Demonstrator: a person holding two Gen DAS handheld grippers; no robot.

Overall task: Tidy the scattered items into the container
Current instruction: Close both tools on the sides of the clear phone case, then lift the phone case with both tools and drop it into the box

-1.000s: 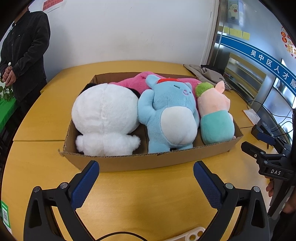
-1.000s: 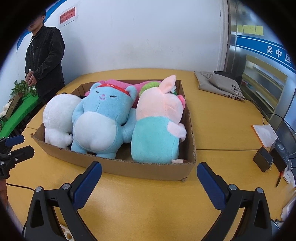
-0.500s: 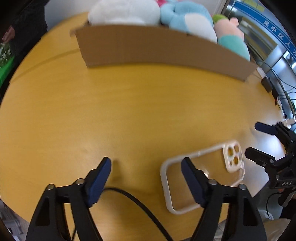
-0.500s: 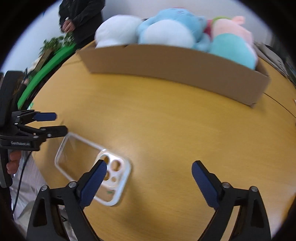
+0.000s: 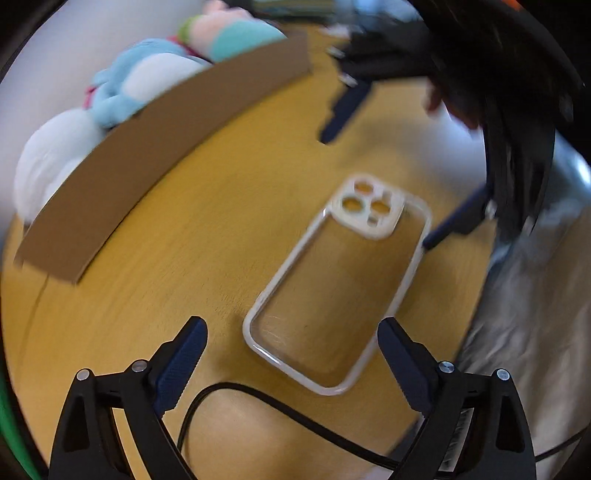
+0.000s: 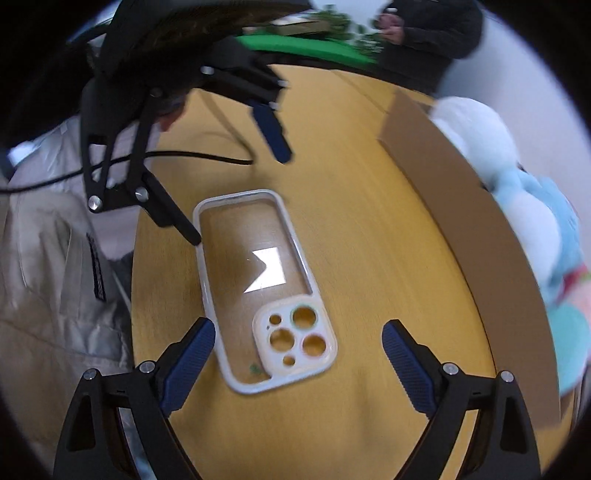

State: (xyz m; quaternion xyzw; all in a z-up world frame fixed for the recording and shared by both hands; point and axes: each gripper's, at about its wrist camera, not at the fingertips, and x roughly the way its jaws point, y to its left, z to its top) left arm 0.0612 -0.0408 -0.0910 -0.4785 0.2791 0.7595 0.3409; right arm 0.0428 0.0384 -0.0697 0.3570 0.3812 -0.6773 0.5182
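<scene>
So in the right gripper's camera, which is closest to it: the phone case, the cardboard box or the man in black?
1. Phone case, on the table between the right gripper's open fingers.
2. Cardboard box, off to the right.
3. Man in black, at the table's far side.

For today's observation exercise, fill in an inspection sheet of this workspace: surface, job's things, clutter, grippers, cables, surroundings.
Surface: yellow wooden table, bare around the case.
Job's things: clear phone case with white rim lies flat on the table, outside the cardboard box; white plush, blue plush and pink-teal plush sit in the box.
Clutter: nothing seen.
Grippers: left gripper open, fingers either side of the case's plain end; right gripper open, fingers either side of the camera end; neither touches it.
Cables: black cable across the table's near edge.
Surroundings: bystander in dark jacket, green surface behind.
</scene>
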